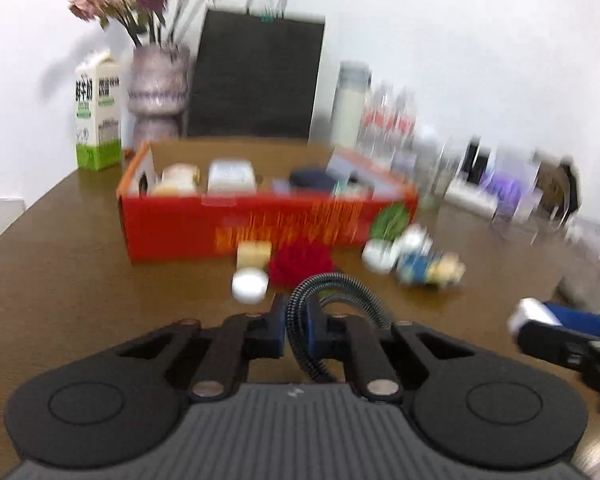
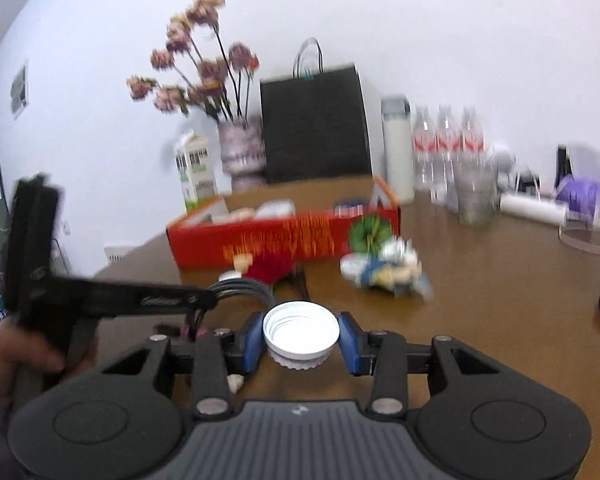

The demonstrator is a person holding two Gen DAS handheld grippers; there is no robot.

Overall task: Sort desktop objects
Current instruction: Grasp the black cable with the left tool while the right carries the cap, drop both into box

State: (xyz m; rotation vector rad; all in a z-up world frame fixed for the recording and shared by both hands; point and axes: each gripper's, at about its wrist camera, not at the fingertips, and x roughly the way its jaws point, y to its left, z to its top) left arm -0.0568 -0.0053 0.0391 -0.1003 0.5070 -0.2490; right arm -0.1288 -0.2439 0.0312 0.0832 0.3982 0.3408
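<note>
Red box [image 1: 244, 220], rear centre of the tabletop [image 1: 80, 280]: already holds several items, among them pale packets and a dark one; contents too blurred to name. Judged partly filled.

Left hand-held gripper [image 1: 296, 334]: jaws closed on a black braided cable [image 1: 340, 284], which loops up between the pads. Held above the tabletop, short of the box.

Right hand-held gripper [image 2: 300, 338]: blue pads closed on a white bottle cap [image 2: 301, 336], open side up, also short of the box.

Still loose in front of the box: a small white cap [image 1: 250, 284], a beige block [image 1: 254, 254], a red fuzzy object [image 1: 300, 264], and a blue-and-white toy figure [image 1: 416, 258] lying on its side.

Progress, as a judgement: roughly midway; two items in hand, at least four left.
</note>
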